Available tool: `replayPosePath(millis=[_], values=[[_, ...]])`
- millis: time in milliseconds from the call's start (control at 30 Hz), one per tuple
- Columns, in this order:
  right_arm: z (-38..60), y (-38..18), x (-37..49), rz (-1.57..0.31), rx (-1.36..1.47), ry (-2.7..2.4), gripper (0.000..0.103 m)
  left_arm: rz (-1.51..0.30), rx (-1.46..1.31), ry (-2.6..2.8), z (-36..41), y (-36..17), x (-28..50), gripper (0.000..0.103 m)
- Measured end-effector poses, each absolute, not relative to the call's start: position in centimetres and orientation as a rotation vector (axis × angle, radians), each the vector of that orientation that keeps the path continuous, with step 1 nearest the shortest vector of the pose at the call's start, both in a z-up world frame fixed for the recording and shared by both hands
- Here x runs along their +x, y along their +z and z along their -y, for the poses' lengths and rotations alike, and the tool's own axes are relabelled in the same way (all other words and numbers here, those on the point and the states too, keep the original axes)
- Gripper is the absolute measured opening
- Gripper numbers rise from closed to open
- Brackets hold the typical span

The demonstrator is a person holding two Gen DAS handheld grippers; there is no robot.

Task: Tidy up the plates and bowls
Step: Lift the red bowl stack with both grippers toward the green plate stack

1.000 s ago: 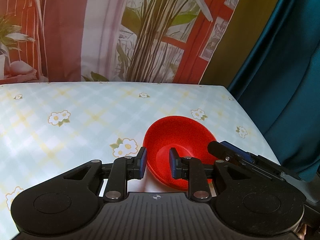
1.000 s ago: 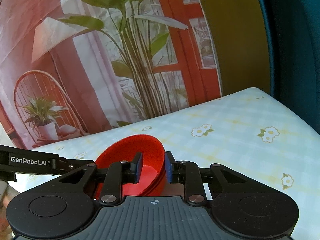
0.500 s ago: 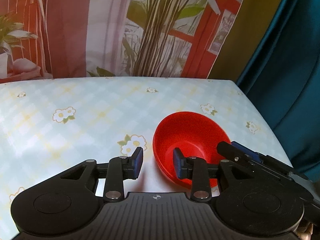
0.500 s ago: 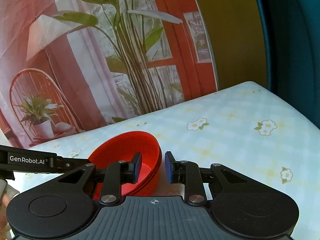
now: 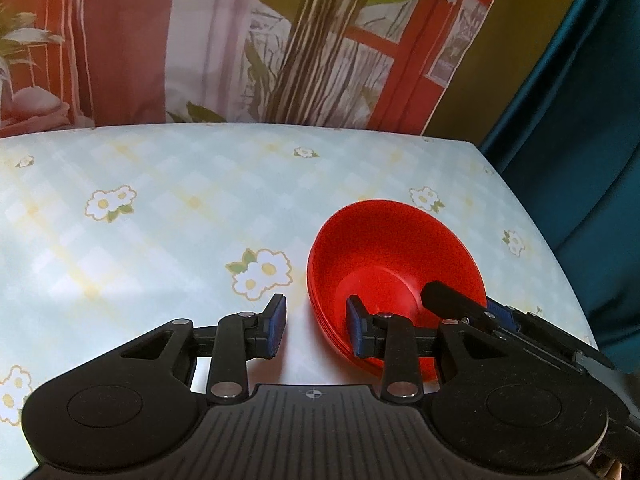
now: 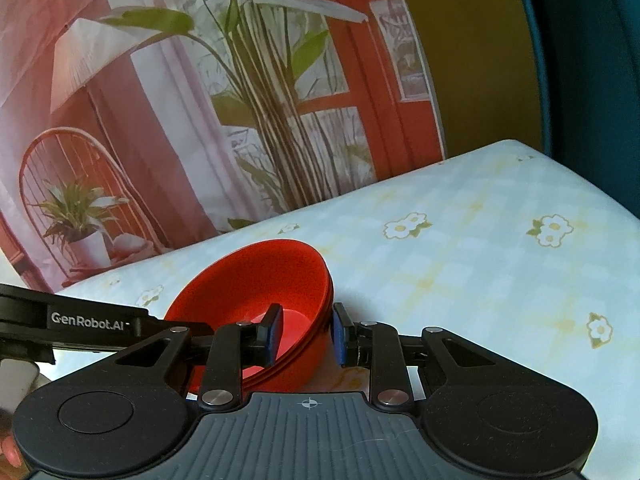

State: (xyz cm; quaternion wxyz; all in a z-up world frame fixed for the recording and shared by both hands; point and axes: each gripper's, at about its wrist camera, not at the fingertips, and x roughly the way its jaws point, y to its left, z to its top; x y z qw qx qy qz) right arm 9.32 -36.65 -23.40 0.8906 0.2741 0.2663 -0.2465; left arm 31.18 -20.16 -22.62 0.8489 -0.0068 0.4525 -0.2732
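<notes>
A stack of red bowls (image 5: 384,252) rests on the flowered tablecloth (image 5: 160,220) near the table's right edge. My left gripper (image 5: 317,328) is open and straddles the stack's left rim, one pad inside and the other clear of the wall outside. In the right wrist view the same red bowls (image 6: 256,276) sit low in the middle, and my right gripper (image 6: 307,334) is shut on their right rim, one finger inside and one outside. The right gripper's black finger (image 5: 452,300) shows inside the bowl. The left gripper's body (image 6: 80,320) reaches in from the left.
The table's right edge (image 5: 532,232) runs close beside the bowls, with a teal curtain (image 5: 580,160) beyond it. A printed backdrop of plants and a red door (image 5: 320,40) hangs behind the far edge. Bare tablecloth spreads left of the bowls.
My left gripper's jaws have widened and let go of the bowls' left rim. The left gripper has dropped a little. The right gripper keeps its hold on the right rim.
</notes>
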Motion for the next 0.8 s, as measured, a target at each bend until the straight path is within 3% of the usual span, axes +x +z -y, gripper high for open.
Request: replayPosePath(millis=[233, 367, 800], values=[[36.63, -23.45, 9.5, -0.555, 0.571, -0.508, 0.026, -0.954, -0.023, -0.595, 19.97, -22.69, 31.28, 0.034], [36.61, -23.44, 9.51, -0.558, 0.568, -0.51, 0.026, -0.942, -0.019, -0.621, 19.95, -22.44, 31.02, 0.026], [36.35, -23.12, 9.63, -0.575, 0.562, -0.507, 0.025, -0.931, 0.003, -0.609, 20.21, -21.96, 30.43, 0.025]])
